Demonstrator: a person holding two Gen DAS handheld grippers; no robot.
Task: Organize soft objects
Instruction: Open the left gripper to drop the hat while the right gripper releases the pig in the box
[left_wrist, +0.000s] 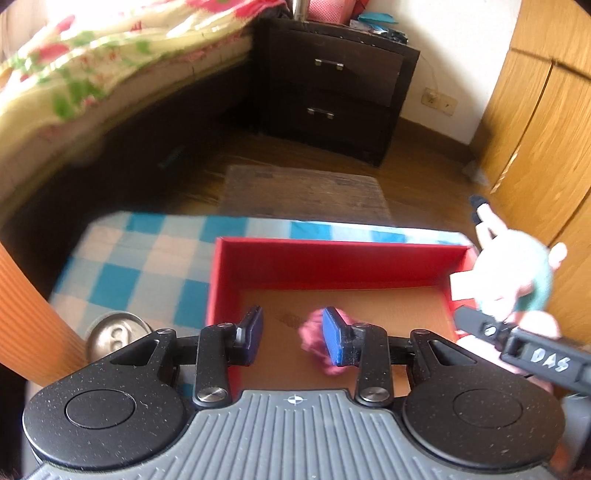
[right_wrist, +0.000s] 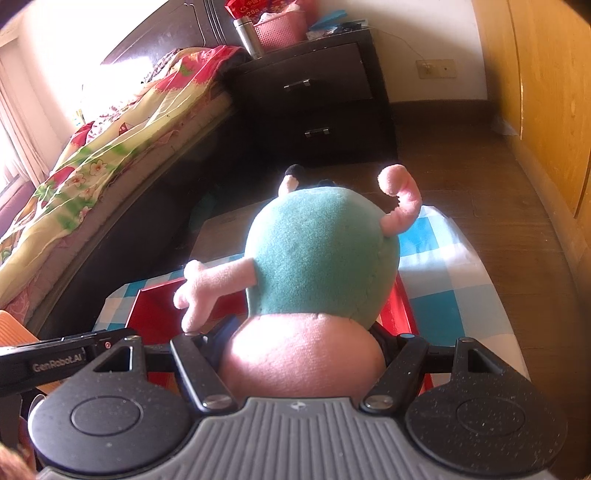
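Left wrist view: the left tongs (left_wrist: 293, 338) stood released over the red box (left_wrist: 332, 264) on the checkered bench (left_wrist: 147, 266), a pink fuzzy thing (left_wrist: 316, 341) lying loose beside one pad. Right wrist view: the right tongs (right_wrist: 301, 345) were clenched on a plush pig (right_wrist: 317, 258) above that box (right_wrist: 155, 306).

Home bedroom: bed (right_wrist: 110, 155), nightstand (right_wrist: 317, 96).

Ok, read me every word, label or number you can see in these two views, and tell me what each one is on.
"DAS": white letters on the right gripper, seen from the left wrist view.
"GenRobot.AI": on the left gripper's black side, right wrist view.
"28": on the red packet atop the nightstand; its other characters are too blurred to read.
Nothing else is legible.
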